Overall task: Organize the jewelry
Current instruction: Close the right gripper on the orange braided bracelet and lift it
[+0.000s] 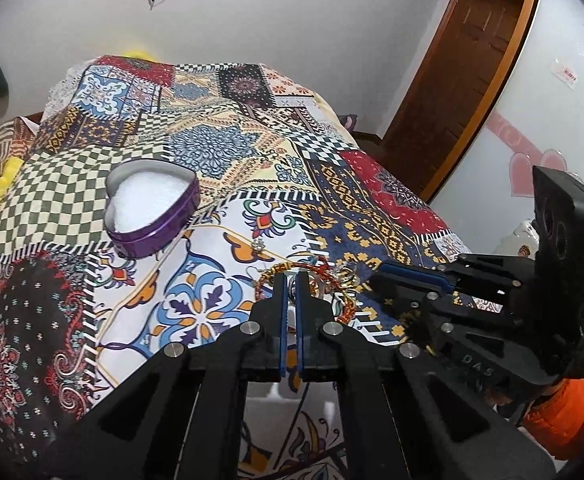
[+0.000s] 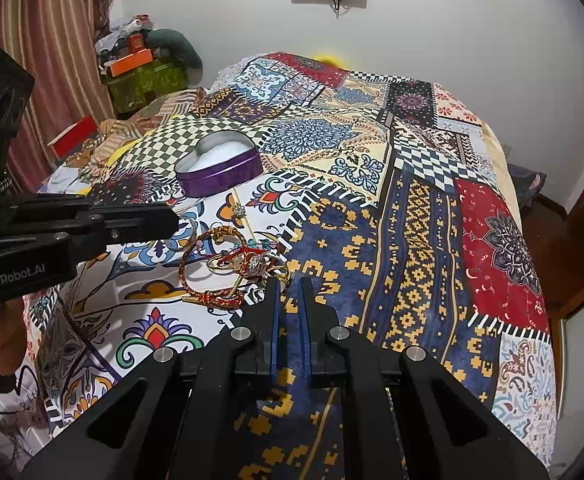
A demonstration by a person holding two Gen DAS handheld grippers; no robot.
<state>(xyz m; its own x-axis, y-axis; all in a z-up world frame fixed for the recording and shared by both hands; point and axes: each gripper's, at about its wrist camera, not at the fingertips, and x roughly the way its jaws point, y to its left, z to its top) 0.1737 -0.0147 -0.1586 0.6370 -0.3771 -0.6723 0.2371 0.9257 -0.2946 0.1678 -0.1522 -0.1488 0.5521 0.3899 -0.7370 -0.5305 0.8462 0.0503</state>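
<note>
A pile of jewelry (image 2: 236, 264), braided red-gold bracelets and gold rings, lies on the patterned cloth; it also shows in the left wrist view (image 1: 323, 280). A purple heart-shaped tin (image 1: 152, 208) with white padding stands open behind it, also in the right wrist view (image 2: 220, 168). A small sparkly piece (image 2: 239, 210) lies between tin and pile. My left gripper (image 1: 290, 280) is nearly closed at the pile's near edge, nothing clearly held. My right gripper (image 2: 288, 284) is slightly open and empty, just right of the pile.
The patchwork cloth (image 2: 431, 208) covers a raised surface that drops off at the far and right edges. Boxes and clutter (image 2: 140, 68) stand at the far left by a curtain. A wooden door frame (image 1: 463, 80) is at the right.
</note>
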